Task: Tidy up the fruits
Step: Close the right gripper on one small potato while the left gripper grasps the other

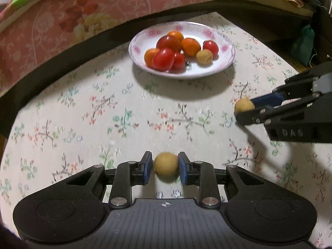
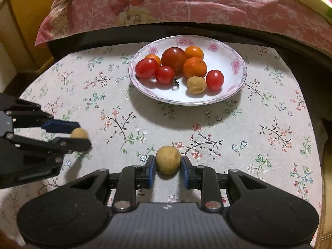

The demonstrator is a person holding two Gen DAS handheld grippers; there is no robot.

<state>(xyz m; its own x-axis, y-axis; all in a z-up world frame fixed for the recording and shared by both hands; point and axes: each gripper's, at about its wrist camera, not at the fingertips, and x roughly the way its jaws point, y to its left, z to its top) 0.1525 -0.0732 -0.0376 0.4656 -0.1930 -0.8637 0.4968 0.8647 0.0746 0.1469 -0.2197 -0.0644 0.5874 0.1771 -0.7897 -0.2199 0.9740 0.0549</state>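
Both grippers angled down — left gripper point(image 1: 166, 167) and right gripper point(image 2: 168, 162) each clamp a tan fruit.

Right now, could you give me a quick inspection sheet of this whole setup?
Surface: floral tablecloth.
Job's things: plate holding red tomatoes, orange fruits and one tan fruit.
Clutter: small dark stem bit on the plate.
Grippers: left gripper shut on a tan fruit; right gripper shut on another tan fruit.
Cables: nothing seen.
Surroundings: pink floral bedding behind, yellow cabinet.

4 red point(image 2: 173, 59), 3 orange point(image 2: 195, 67), 3 tan fruits point(image 2: 196, 84), maybe.
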